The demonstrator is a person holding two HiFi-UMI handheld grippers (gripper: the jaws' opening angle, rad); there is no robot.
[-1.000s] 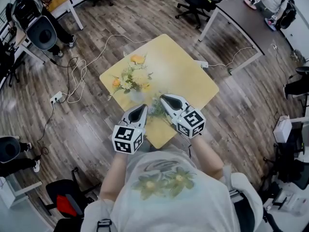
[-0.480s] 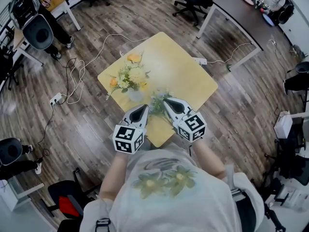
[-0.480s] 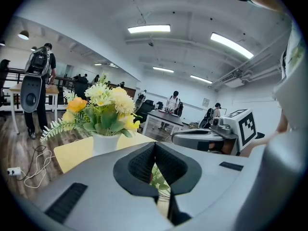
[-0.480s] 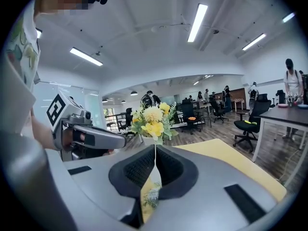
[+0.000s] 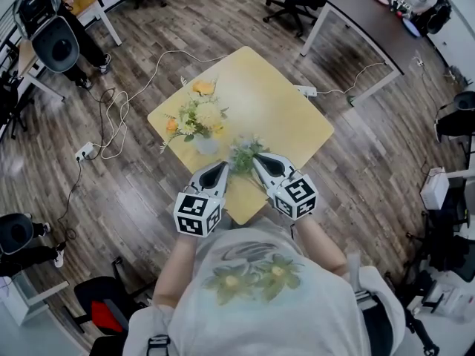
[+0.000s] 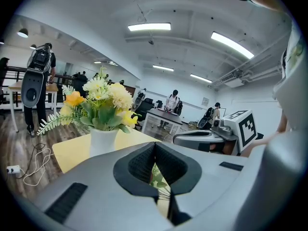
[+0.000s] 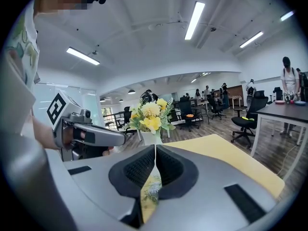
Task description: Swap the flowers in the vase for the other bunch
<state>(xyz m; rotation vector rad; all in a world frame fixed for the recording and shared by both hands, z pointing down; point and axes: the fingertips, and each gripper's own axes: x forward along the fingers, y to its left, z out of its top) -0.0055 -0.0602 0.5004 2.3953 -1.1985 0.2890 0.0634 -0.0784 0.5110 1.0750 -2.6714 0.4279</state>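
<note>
Standing by the yellow table [image 5: 274,102] here. The loose bunch [image 5: 243,154] is a small, scruffy thing: pale whitish blooms buried in green leaf. It lies on the tabletop close to the edge where the person stands, just beside the white vase [image 5: 206,146]. The vase is upright and filled with the yellow and orange bunch [image 5: 194,116], with a ferny frond poking out one side.

The loose bunch's long axis seems to run away from the person, heads toward the table's middle and thin stems back toward the near edge. It's small from here, so take that loosely.

The left gripper [image 5: 221,165] sits on one side of it and the right gripper [image 5: 257,159] on the other, both angled in at it. Both have their jaws pressed together at the tips. Stems show below the left one and blooms below the right.
</note>
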